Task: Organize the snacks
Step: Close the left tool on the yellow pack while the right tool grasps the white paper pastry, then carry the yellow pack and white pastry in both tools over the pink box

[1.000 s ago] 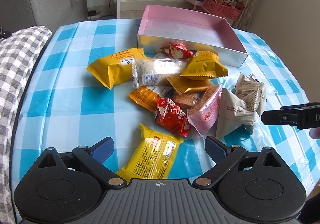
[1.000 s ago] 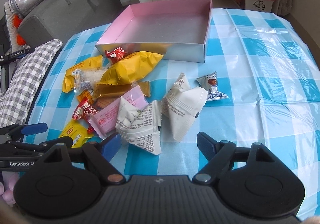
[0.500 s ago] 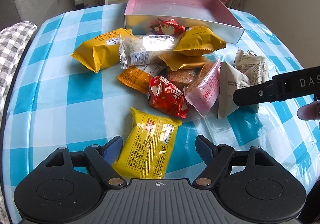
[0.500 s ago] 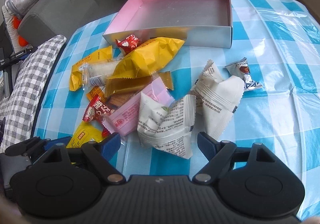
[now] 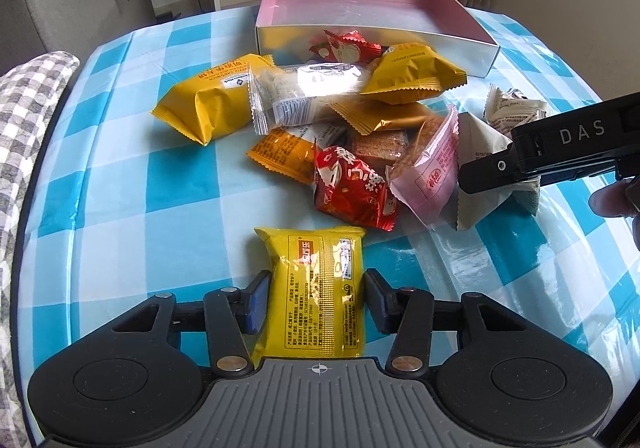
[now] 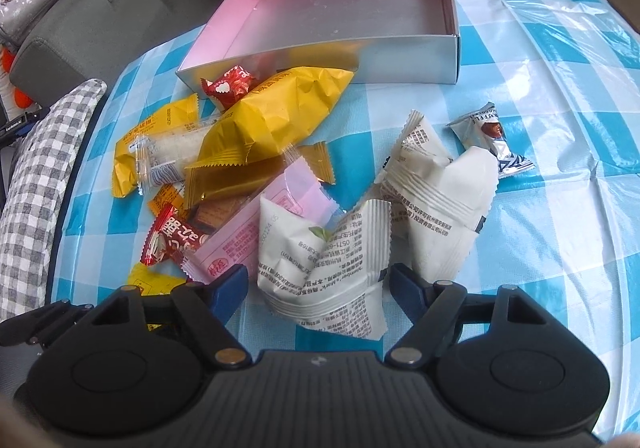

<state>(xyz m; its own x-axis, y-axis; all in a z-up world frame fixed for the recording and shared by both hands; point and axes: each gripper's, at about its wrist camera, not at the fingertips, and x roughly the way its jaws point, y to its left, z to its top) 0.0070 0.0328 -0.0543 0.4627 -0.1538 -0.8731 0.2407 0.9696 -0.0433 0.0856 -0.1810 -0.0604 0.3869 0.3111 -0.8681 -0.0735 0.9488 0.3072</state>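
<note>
Yellow foil marks the flat snack packet (image 5: pixel 318 296) that lies lengthwise between the blue pads of the left gripper (image 5: pixel 314 302); both pads are pressed against its long edges, so the packet is clamped. It rests on the blue-and-white checked tablecloth (image 5: pixel 120 175), nearest of all the snacks and just apart from the main heap.

Beyond it, a red wrapper (image 5: pixel 352 191) and a pink packet (image 5: pixel 430 171) are seen at the near edge of the heap, with an orange packet (image 5: pixel 280 153), a clear-wrapped bar (image 5: pixel 304 95) and two large yellow pillow bags (image 5: pixel 208 103) (image 5: pixel 412 73) farther back. A small red candy (image 5: pixel 344 47) lies against the near wall of the pink box (image 5: pixel 376 37), which stands at the far side of the table.

To the right of the heap, two white pyramid-shaped pouches are found. The nearer white pouch (image 6: pixel 324 268) sits between the fingers of the right gripper (image 6: pixel 318 284), whose jaws are held wide with a gap visible on each side of the pouch. The second white pouch (image 6: pixel 440 203) lies just behind it, touching it. A small silver-and-blue candy (image 6: pixel 494 139) lies alone farther right.

A grey checked cushion (image 6: pixel 36 199) is seen at the left edge, and a grey sofa (image 6: pixel 100 15) behind it.
</note>
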